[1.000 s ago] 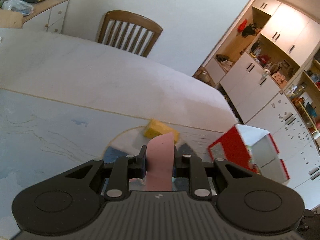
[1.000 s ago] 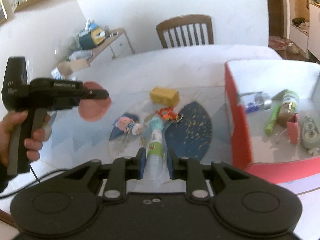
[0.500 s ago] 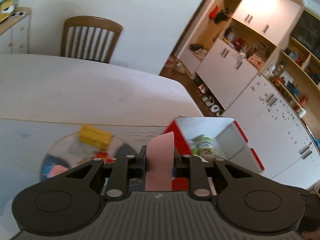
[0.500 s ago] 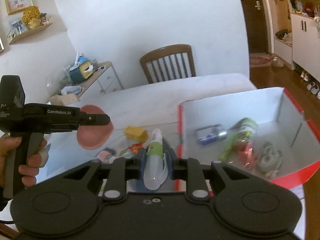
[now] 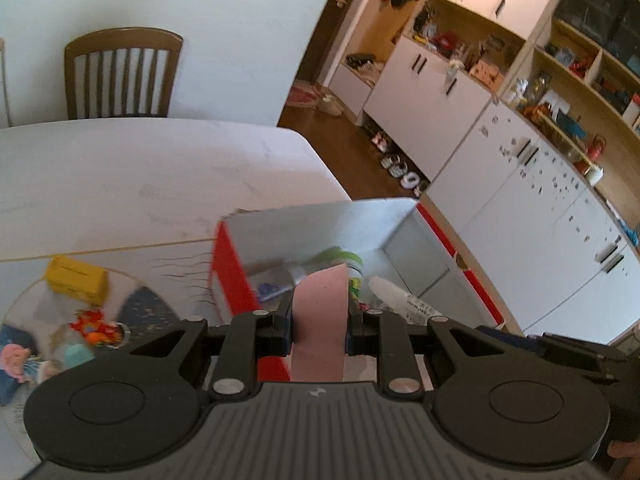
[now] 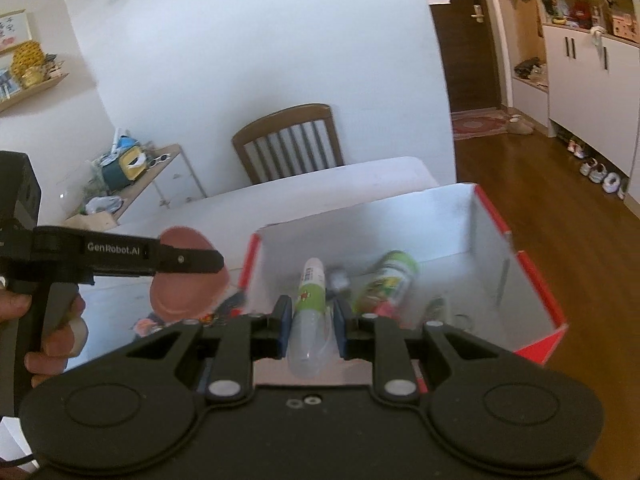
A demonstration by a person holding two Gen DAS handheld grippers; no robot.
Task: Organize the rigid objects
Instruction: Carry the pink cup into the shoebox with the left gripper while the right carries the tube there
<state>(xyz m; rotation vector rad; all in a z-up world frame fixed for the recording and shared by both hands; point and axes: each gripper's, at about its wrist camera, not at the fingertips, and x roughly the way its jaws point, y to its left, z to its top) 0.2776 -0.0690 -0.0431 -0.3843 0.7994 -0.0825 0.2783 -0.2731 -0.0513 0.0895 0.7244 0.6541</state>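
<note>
Right claw (image 6: 309, 322) grips a bottle (image 6: 310, 316) over the box (image 6: 536, 280); left claw (image 5: 318, 318) clamps a pink disc (image 5: 319, 320) beside it.

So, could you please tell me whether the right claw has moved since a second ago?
Yes. The right claw, shut on the bottle, has travelled right from above the mat to above the open red box.

Pink disc (image 5: 318, 312), bottle (image 6: 310, 312) held over red box (image 6: 536, 280).

A home dining room: wooden chair (image 5: 120, 74), white table (image 5: 140, 176), cluttered cabinets (image 5: 460, 92), shoes (image 5: 404, 172) on the floor.
</note>
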